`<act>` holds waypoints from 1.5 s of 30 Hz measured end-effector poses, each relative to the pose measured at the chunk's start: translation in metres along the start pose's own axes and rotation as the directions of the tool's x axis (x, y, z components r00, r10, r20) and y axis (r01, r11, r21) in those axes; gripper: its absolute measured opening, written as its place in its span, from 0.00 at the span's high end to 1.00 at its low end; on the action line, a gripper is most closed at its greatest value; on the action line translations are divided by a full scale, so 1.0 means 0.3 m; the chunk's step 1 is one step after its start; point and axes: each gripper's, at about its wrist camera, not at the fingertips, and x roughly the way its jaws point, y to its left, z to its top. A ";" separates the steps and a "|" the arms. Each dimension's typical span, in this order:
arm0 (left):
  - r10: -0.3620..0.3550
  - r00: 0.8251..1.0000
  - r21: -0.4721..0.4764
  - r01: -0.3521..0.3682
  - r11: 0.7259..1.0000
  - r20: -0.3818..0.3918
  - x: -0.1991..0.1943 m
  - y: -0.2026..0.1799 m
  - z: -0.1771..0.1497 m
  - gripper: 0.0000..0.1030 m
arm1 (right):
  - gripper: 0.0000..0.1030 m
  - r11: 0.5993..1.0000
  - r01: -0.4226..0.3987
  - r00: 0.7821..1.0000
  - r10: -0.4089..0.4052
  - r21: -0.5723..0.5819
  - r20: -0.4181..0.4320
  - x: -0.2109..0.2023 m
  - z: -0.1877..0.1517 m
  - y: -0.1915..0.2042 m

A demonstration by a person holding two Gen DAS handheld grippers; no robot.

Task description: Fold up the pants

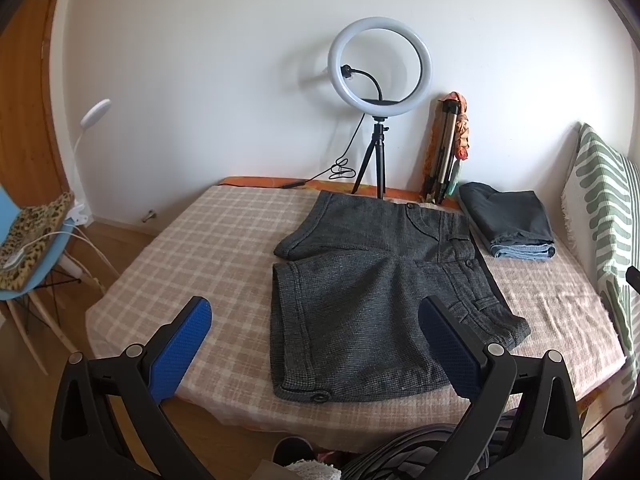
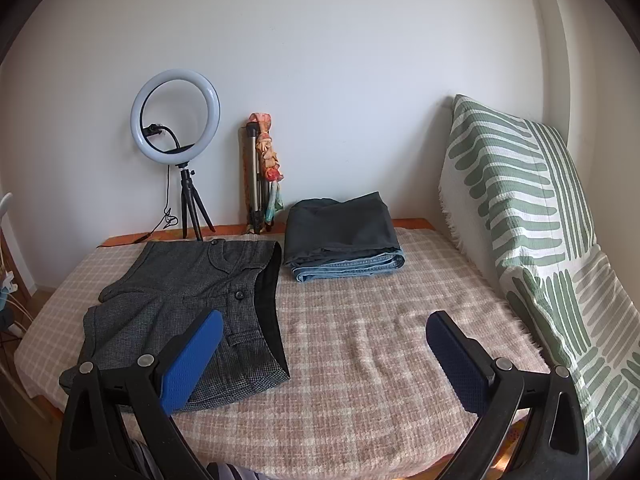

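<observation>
A pair of dark grey shorts (image 1: 360, 280) lies spread flat on the bed (image 1: 208, 240), which is covered by a pink and cream checked blanket (image 2: 380, 340). The waistband faces the right side of the bed and the two legs point left, with the near leg reaching almost to the bed's front edge. The waist gapes a little, showing a dark lining in the right wrist view.

The left claw (image 1: 316, 312) hangs above the near part of the shorts with its blue pads (image 1: 180, 352) spread wide, holding nothing. The right claw (image 2: 324, 332) hovers over the bare blanket just right of the waistband, also wide apart and empty; its left pad sits in front of the shorts' near corner.

Behind the waistband, apart from the shorts, rests a stack of folded clothes (image 2: 344, 232): a dark grey piece on top of blue jeans. A ring light (image 1: 380, 66) on a small black tripod stands at the back edge of the bed against the white wall, with a folded tripod (image 2: 256, 176) leaning beside it. A green and white patterned pillow (image 2: 520, 200) stands propped along the right side.
</observation>
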 end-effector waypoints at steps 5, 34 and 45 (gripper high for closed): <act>0.000 1.000 0.004 0.000 1.000 0.003 0.000 -0.004 0.001 0.00 | 0.00 1.000 0.001 1.000 -0.001 -0.002 0.002 -0.002 0.004 0.000; -0.007 1.000 0.016 0.007 1.000 0.005 -0.008 -0.020 0.002 0.00 | 0.00 1.000 0.000 1.000 0.000 -0.001 0.000 0.002 -0.005 -0.001; -0.007 1.000 0.018 0.007 1.000 0.003 -0.006 -0.025 -0.003 0.00 | 0.00 1.000 0.000 1.000 0.000 0.003 -0.001 0.005 -0.012 -0.004</act>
